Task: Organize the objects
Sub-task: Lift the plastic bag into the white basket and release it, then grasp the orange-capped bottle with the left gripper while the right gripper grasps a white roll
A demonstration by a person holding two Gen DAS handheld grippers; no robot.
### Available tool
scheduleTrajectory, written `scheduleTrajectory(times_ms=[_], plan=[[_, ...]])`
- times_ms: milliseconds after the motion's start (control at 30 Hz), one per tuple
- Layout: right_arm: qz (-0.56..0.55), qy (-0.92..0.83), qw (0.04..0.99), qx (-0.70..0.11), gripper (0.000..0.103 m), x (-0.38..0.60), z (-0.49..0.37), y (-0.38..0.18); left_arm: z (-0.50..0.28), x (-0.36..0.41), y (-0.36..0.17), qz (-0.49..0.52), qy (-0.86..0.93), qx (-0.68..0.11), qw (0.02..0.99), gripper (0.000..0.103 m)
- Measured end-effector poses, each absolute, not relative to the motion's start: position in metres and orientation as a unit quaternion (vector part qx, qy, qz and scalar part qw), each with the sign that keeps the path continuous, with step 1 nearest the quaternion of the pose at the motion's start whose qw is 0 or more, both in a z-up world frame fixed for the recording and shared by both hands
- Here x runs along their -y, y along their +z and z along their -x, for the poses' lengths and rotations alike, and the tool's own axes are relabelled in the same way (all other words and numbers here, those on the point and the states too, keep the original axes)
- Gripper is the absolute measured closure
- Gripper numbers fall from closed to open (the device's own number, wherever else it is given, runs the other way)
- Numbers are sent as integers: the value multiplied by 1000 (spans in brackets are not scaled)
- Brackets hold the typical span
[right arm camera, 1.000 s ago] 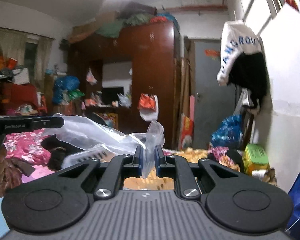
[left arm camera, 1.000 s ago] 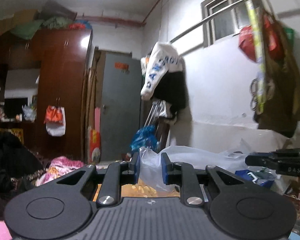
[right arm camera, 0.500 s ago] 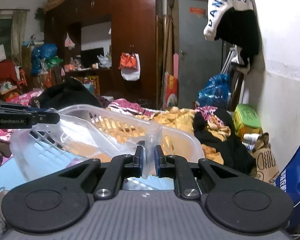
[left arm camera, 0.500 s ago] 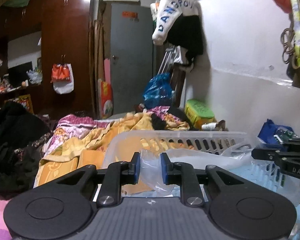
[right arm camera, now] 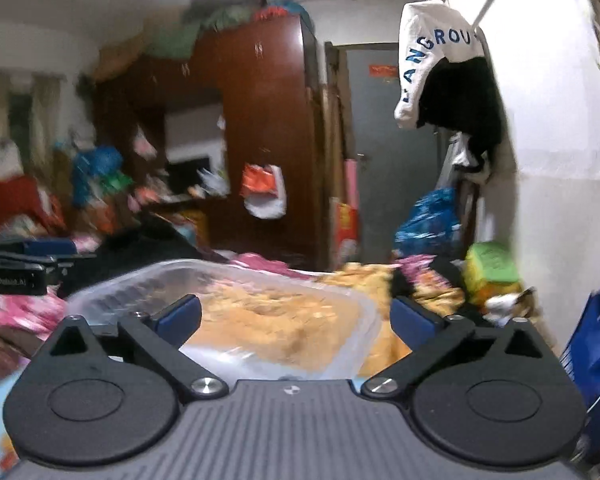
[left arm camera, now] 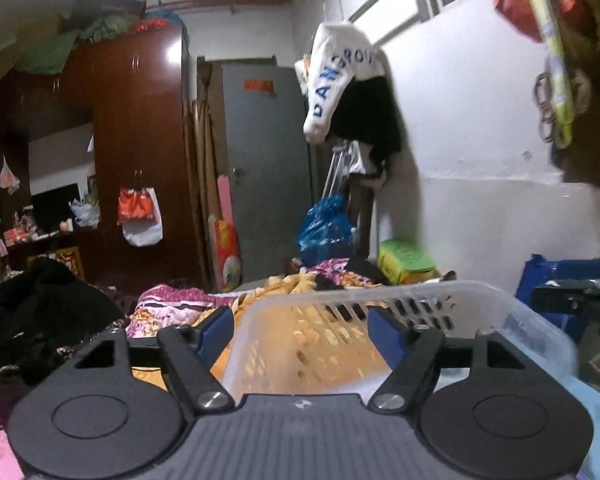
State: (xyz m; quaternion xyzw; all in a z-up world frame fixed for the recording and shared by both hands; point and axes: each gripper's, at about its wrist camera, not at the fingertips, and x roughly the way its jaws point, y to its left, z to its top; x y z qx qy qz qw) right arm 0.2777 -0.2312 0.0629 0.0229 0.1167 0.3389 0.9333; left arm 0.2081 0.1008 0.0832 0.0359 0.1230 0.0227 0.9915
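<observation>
A translucent plastic basket (left arm camera: 380,292) with a slotted wall sits right in front of both grippers on a light blue surface. My left gripper (left arm camera: 302,326) has its jaws opening, and only the basket's near end shows in the gap between its blue pads (left arm camera: 220,326). The right gripper (right arm camera: 296,316) also has its jaws opening, spread wide over the basket (right arm camera: 220,276), with nothing gripped. Each gripper sees the other at its frame edge: the right one (left arm camera: 572,300) and the left one (right arm camera: 16,272). The clear plastic bag cannot be made out in either view.
Beyond the basket lies a bed with an orange blanket (right arm camera: 360,276) and dark clothes (left arm camera: 40,304). A green box (left arm camera: 406,260) and blue bags (right arm camera: 428,220) stand by the white wall on the right. A wardrobe (left arm camera: 140,140) and a grey door (left arm camera: 268,168) close the back.
Both grippers held a clear plastic bag, lowered it to the basket, and have now let go with their jaws spread. Both views have tilted back up from half a second ago.
</observation>
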Motion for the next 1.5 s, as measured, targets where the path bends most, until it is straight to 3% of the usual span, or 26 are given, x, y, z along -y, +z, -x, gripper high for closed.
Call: scheduleTrajectory(times_ms=[267,533,700,1100,1233,1433,1500], plan=[[-77,352,929,-85,0,283,-207,1,-88,-90,24,-38,33,-87,995,21],[-54,354,928,-104,2,258,-233,0,-88,-100,-12,-7,35,-136,990,21],[-44,346,930,-113,19,254,-232,-12,-84,-106,-21,6,34,-154,987,21],[-24,347,924,-158,30,249,-236,-22,-82,-101,-37,-15,58,-194,979,18],[-20,340,924,-174,53,248,-239,-24,-83,-107,-38,-14,75,-200,977,18],[-24,337,925,-175,55,251,-240,-24,-87,-106,-38,-14,78,-199,977,19],[-27,336,926,-172,55,252,-240,-24,-91,-104,-39,-18,77,-200,977,25]])
